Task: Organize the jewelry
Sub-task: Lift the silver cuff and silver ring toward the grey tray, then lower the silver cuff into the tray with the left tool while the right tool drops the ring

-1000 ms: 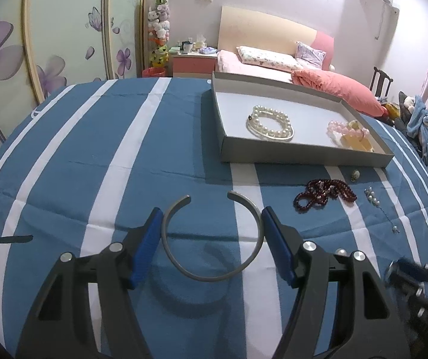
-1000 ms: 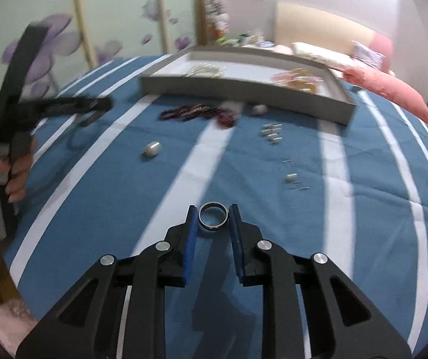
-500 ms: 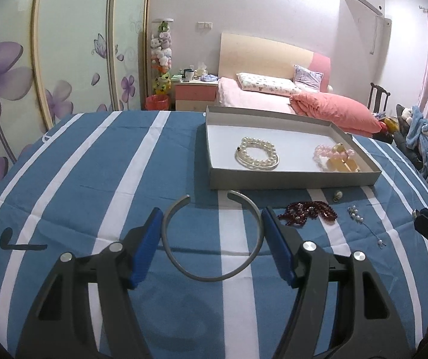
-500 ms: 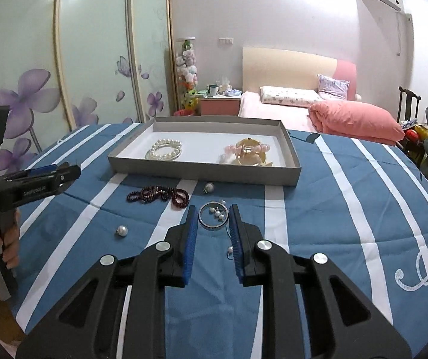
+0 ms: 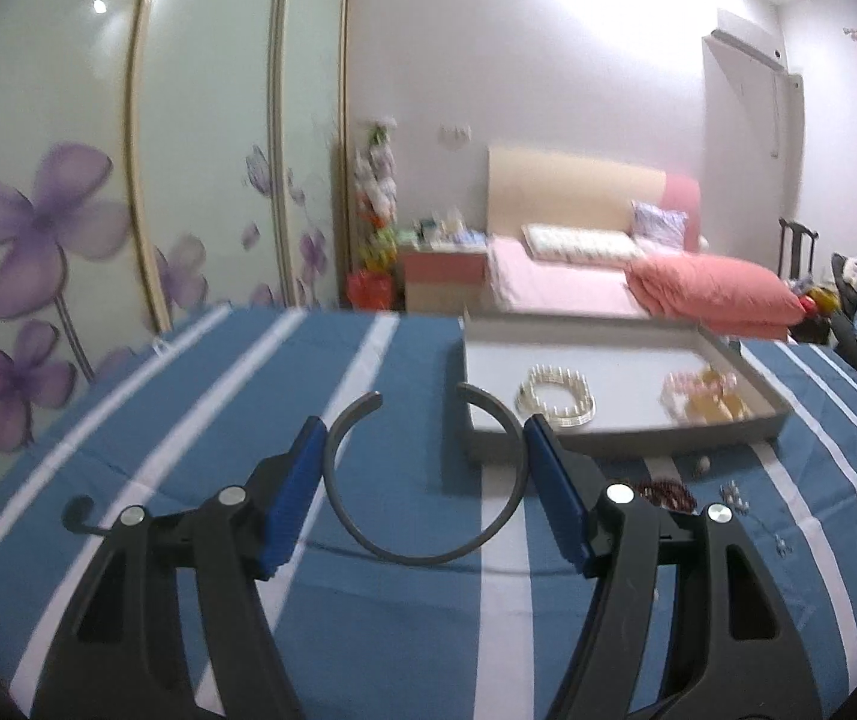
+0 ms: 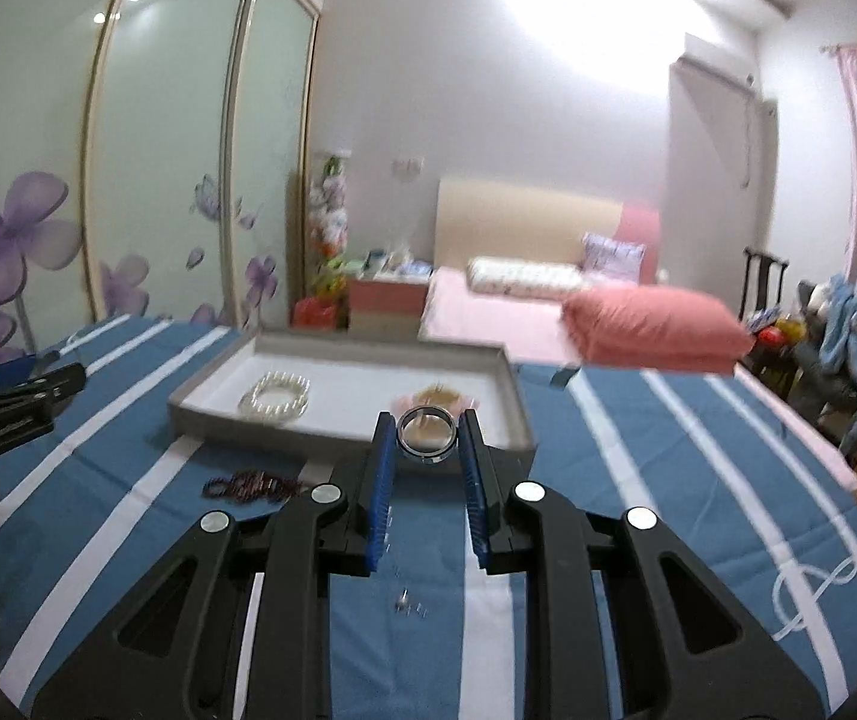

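Left wrist: cuff bangle [image 5: 422, 480] lies flat, gap facing tray [image 5: 620, 441].

Pearl bracelet [image 5: 557, 401] in tray [image 5: 620, 441]; beads [image 5: 665, 493] before it.

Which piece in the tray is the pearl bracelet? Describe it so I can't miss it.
Find the grey tray on the blue striped cloth. Inside, toward its left end in the right wrist view, lies the pearl bracelet, a coil of round white beads. Its only tray neighbour, the pink and amber bracelet, is coloured rather than white.
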A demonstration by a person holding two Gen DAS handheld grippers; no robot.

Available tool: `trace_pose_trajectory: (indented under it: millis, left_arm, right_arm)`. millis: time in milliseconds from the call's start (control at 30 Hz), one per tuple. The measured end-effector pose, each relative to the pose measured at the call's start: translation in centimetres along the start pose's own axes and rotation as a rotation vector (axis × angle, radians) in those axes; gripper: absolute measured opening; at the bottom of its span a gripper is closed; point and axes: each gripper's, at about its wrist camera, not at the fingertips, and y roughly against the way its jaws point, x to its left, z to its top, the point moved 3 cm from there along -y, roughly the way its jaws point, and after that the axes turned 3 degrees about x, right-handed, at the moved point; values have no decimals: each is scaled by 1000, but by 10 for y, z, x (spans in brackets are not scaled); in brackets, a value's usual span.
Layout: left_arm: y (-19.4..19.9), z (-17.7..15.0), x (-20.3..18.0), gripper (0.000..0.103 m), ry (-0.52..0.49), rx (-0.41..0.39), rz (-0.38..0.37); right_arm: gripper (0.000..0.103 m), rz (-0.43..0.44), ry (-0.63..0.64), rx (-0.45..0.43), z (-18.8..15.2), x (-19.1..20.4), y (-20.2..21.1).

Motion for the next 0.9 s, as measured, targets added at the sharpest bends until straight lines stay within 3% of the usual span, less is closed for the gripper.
trace_pose_trajectory:
  millis: [167, 400, 900]
  left_arm:
    - [13, 11, -5, 65, -28, -82, 38]
    - [12, 19, -17, 65, -52, -111, 38]
    - [2, 30, -46, 65, -104, -143, 26]
  right_arm:
    - [23, -30, 11, -95, 13, 5, 3]
    - [23, -19, -11, -162, 23, 5, -1]
    - [23, -7, -37, -192, 34, 0, -18]
